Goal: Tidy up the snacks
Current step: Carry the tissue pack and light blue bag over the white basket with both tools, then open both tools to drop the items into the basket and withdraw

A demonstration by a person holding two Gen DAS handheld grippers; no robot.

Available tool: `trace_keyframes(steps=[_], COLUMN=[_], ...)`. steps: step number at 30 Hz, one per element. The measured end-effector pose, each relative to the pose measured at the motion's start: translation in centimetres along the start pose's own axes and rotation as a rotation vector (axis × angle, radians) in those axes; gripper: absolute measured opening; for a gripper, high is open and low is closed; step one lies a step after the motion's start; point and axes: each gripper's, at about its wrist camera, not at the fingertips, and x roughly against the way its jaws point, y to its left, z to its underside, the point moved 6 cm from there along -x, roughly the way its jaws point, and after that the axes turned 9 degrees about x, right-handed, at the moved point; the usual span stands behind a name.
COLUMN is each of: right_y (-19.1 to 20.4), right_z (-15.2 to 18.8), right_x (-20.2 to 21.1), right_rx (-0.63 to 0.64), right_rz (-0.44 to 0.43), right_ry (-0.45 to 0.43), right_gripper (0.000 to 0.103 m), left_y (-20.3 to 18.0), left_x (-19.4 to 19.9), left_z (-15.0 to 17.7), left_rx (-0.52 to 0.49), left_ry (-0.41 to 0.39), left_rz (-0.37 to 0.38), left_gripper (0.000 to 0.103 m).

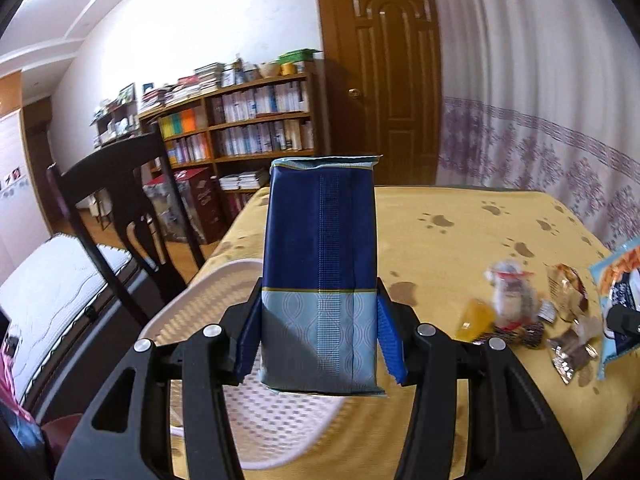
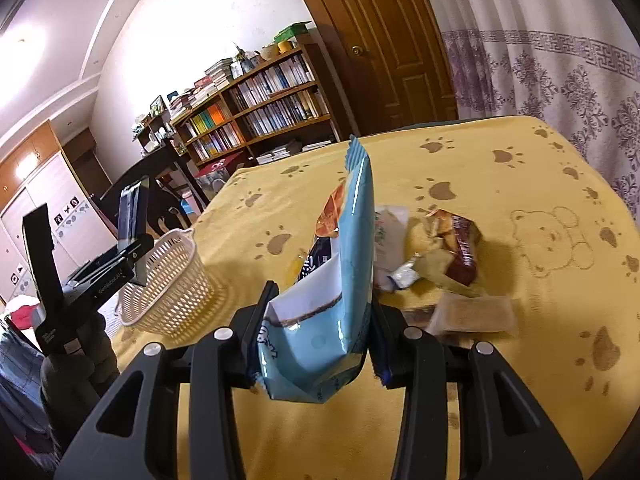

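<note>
Surface: yellow paw-print tablecloth point(image 2: 500, 184) is covering the table.
Left gripper point(image 1: 318, 328): clamping a dark blue packet point(image 1: 320, 264), hanging over the white basket point(image 1: 208, 300).
Right gripper point(image 2: 316, 332): gripping a light blue snack bag point(image 2: 340, 264) near loose snacks point(image 2: 448, 248).
Advice: lowering the packet inside the rim before releasing seems wisest.

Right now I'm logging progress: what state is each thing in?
Left tool: shut on the blue packet, held upright over the basket.
Right tool: shut on the light-blue bag, lifted.
Basket: upright, looks empty.
Loose snacks: lying on the tablecloth.
Door: closed.
</note>
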Motion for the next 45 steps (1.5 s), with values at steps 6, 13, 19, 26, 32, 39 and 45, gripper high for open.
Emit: trace_keyframes(steps=[6, 13, 19, 26, 32, 39, 45], right_y=[3.4, 8.0, 12.9, 18.7, 22.4, 24.2, 23.6], right_z=[-1.1, -2.8, -3.8, -4.7, -5.3, -5.1, -4.4], right_x=[-1.3, -2.5, -3.9, -7.0, -10.0, -11.1, -10.8], right_rx=[0.039, 0.105, 0.18, 0.243, 0.291, 0.327, 0.312], right_rz=[-0.043, -0.1, -0.147, -0.193, -0.192, -0.156, -0.151], right_ry=[0.005, 0.005, 0.015, 0.044, 0.082, 0.088, 0.096], right_gripper=[0.041, 0.041, 0.041, 0.041, 0.044, 0.047, 0.047], left_y=[3.8, 6.3, 7.9, 10.3, 12.2, 13.8, 13.6], left_x=[-0.2, 1.5, 3.4, 5.3, 6.4, 7.4, 7.6], left_z=[-1.1, -3.1, -4.5, -5.6, -6.2, -6.7, -6.7], left_rx=[0.077, 0.163, 0.21, 0.282, 0.336, 0.38, 0.384], left_ry=[-0.01, -0.061, -0.114, -0.164, -0.187, -0.22, -0.222], left_rz=[-0.045, -0.055, -0.052, -0.05, -0.043, -0.047, -0.041], left_gripper=[0.055, 0.079, 0.086, 0.088, 0.089, 0.094, 0.094])
